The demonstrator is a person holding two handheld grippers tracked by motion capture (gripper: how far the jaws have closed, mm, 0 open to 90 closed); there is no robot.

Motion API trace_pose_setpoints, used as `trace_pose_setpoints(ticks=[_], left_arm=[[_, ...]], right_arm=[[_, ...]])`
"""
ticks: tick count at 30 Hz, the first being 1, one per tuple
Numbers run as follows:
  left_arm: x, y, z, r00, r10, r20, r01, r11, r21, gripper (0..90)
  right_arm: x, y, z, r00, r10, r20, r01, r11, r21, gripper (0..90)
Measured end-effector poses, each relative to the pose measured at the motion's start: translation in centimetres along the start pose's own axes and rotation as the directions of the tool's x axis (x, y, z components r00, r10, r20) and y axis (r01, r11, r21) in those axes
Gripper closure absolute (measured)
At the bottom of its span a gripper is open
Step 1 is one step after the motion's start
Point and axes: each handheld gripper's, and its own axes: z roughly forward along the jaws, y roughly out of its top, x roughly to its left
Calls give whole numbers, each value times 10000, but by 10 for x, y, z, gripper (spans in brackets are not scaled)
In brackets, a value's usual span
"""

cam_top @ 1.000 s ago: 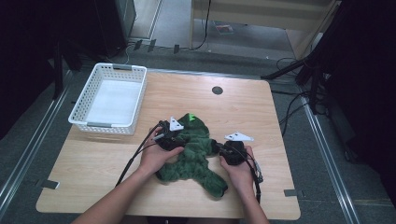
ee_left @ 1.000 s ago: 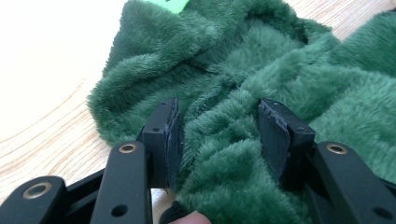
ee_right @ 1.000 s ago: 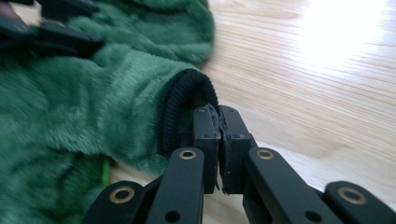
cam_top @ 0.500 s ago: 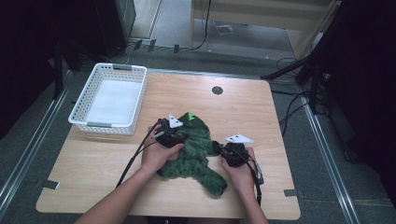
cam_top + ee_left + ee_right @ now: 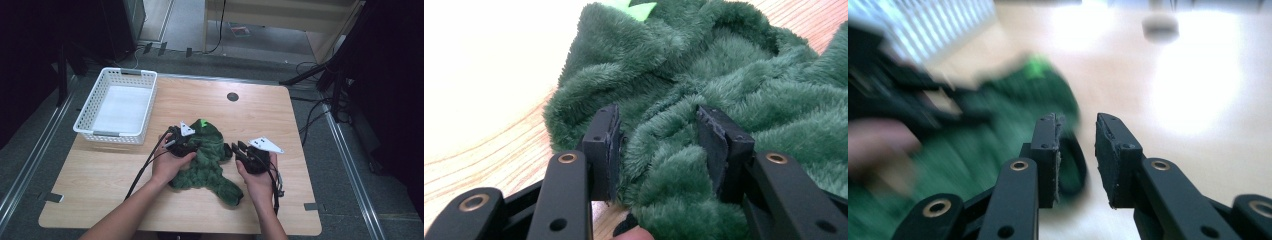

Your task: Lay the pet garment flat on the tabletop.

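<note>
**Green garment: one side pinned, the other let go**

The desk carries a white basket; right of it lies the green garment. A fold is pinched by the left gripper. The right gripper, beside the garment's right edge, has jaws just opened, nothing between them. The left pinch should be kept firm while a fresh hold is sought.

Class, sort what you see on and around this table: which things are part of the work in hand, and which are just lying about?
In the work:
green fleece garment
left gripper, jaws pinching a fold of the fleece
right gripper, jaws just opened, nothing between them

Lying about:
white basket, beside the work
table hole
floor cables
</note>
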Motion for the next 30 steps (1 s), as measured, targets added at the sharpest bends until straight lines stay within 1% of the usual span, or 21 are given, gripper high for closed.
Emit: trace_pose_setpoints(ticks=[2,4,6,7,8,9,10,11,12,13,14,16,20,23,24,25,26,27,28,29,30], left_arm=[[0,0,0,10000,24,3,-24,10000,22,542],[1,0,-1,10000,79,13,-79,9999,80,542],[1,0,-1,10000,63,25,-63,9999,84,540],[1,0,0,10000,-8,-11,8,10000,40,539],[2,0,-1,10000,38,-22,-38,9999,102,538],[2,-1,-1,9999,-92,-40,92,9999,62,538],[1,-1,-1,9999,-136,-57,136,9999,37,538],[2,-1,-1,10000,-60,-61,60,10000,55,538],[1,-1,0,9998,-181,-102,181,9998,-18,538],[1,-1,0,9997,-195,-130,195,9998,-28,538],[2,0,0,9997,-189,-165,189,9998,-13,539],[2,0,1,9996,-232,-187,232,9997,-29,538],[6,3,3,9994,-274,-232,274,9996,15,538],[10,7,6,9990,-286,-349,290,9995,86,538],[12,9,8,9991,-266,-318,271,9996,128,538],[14,10,9,9995,-275,-184,277,9995,133,537],[15,10,8,9995,-331,-8,331,9994,50,535],[18,11,6,9985,-482,254,487,9986,-186,531],[22,11,1,9960,-643,616,673,9966,-469,523],[25,12,-5,9935,-828,787,893,9925,-832,511],[27,12,-13,9921,-976,782,1066,9871,-1198,503]], right_arm=[[11,13,10,9993,-346,-144,346,9994,19,738],[20,18,32,9976,-632,-292,647,9965,528,750],[24,12,59,9965,-784,-306,817,9884,1278,766],[23,7,69,9970,-734,-239,763,9842,1600,777],[23,1,75,9979,-633,-147,649,9808,1837,781],[23,-4,77,9986,-513,-155,533,9795,1943,786],[22,-9,76,9981,-546,-285,590,9801,1894,789],[23,-13,75,9978,-600,-284,642,9799,1888,793],[23,-16,73,9975,-679,-217,708,9779,1968,804],[21,-20,70,9967,-793,-192,816,9743,2099,814],[19,-22,69,9966,-795,-216,823,9736,2127,822],[14,-27,66,9964,-850,-59,841,9691,2318,841],[9,-31,68,9974,-723,-73,720,9676,2422,863],[12,-30,71,9942,-1064,147,1000,9668,2354,878],[13,-31,72,9932,-1144,226,1061,9668,2325,879],[14,-30,73,9937,-1088,262,998,9678,2311,878],[13,-29,74,9948,-982,252,894,9671,2382,873],[13,-28,73,9963,-830,204,757,9672,2425,853],[12,-27,72,9973,-735,28,706,9675,2427,820],[11,-25,70,9975,-680,-182,704,9691,2366,790],[11,-24,65,9971,-695,-306,746,9719,2234,773]])
